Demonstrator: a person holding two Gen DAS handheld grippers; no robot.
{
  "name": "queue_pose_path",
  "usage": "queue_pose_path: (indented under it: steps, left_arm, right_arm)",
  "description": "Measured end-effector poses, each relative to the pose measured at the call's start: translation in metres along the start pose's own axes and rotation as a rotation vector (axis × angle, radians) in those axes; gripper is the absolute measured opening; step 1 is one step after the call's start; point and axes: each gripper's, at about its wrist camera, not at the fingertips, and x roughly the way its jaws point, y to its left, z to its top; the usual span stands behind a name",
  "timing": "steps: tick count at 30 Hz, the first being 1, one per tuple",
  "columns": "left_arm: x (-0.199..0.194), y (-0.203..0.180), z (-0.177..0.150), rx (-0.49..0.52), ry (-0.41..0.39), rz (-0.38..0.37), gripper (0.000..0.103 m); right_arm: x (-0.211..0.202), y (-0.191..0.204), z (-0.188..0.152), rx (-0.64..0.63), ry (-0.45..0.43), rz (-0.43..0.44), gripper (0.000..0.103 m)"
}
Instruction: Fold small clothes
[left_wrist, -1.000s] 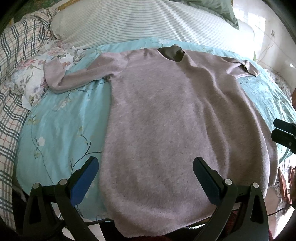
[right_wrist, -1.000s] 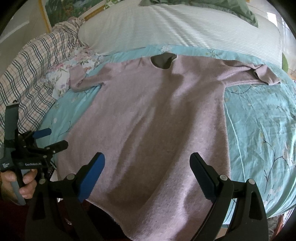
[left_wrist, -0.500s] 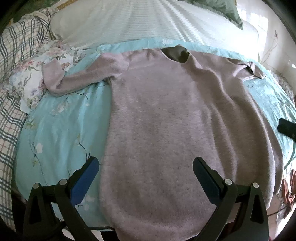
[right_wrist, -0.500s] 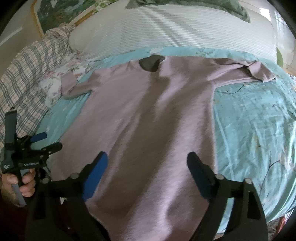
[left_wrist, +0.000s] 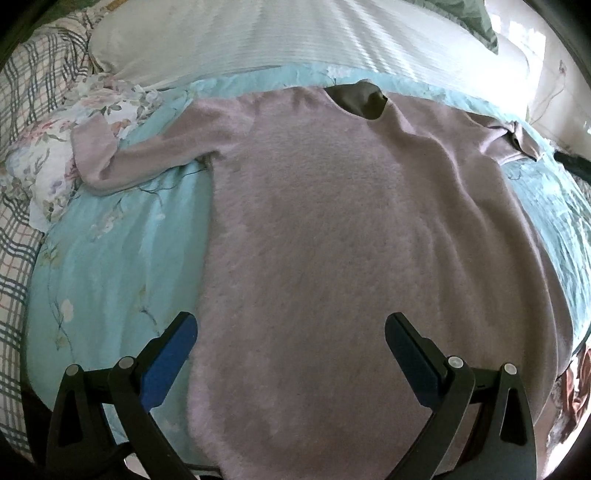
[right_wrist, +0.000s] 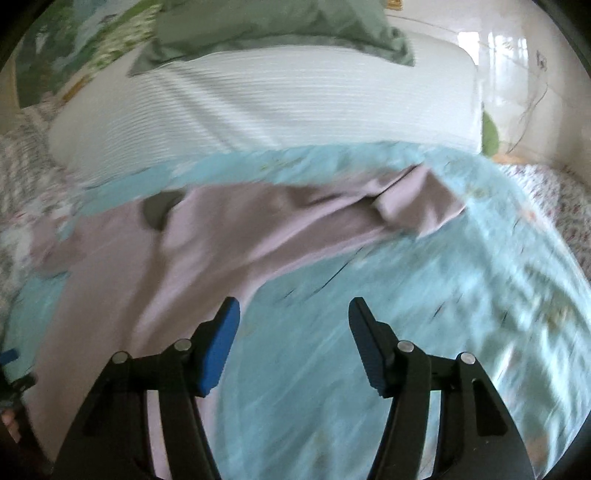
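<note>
Your right gripper (right_wrist: 293, 343) has swung toward the sweater's (left_wrist: 332, 240) sleeve (right_wrist: 417, 206) at 1 o'clock, fingers closing on nothing; left gripper (left_wrist: 290, 354) released.

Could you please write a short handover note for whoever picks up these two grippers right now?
Left gripper: open, empty, above the lower body of the sweater.
Right gripper: nothing between the jaws, which are closing; it hangs over bare quilt, beside the sweater's edge, facing the right sleeve. That view is blurred.
Layout: the mauve sweater lies flat, collar toward the white pillow. The left sleeve reaches out to a floral cloth; the right sleeve's cuff is doubled over.
Done: sweater spread out only.
Left: fold both sleeves in, then fold the body.
</note>
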Motion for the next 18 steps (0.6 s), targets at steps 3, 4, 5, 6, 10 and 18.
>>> queue_pose_path:
  steps: [3, 4, 5, 6, 10, 18]
  left_arm:
    - [0.009, -0.007, 0.009, 0.005, 0.015, -0.004, 0.102]
    - [0.012, -0.01, 0.011, 0.007, 0.021, -0.004, 0.102]
    - [0.015, -0.012, 0.014, 0.011, 0.029, -0.003, 0.102]
    - [0.018, -0.014, 0.017, 0.013, 0.035, -0.001, 0.102]
    - [0.034, -0.017, 0.03, 0.008, 0.056, 0.007, 0.102]
    - [0.054, -0.015, 0.051, -0.001, 0.057, 0.004, 0.102]
  right_arm:
    - [0.036, -0.021, 0.025, -0.006, 0.01, -0.052, 0.063]
    - [0.048, -0.028, 0.032, -0.006, 0.013, -0.066, 0.063]
    - [0.061, -0.035, 0.038, 0.011, 0.024, -0.075, 0.063]
    - [0.074, -0.042, 0.044, 0.029, 0.038, -0.082, 0.063]
    - [0.117, -0.052, 0.062, -0.002, 0.075, -0.127, 0.062]
    - [0.16, -0.09, 0.071, 0.109, 0.146, -0.102, 0.003]
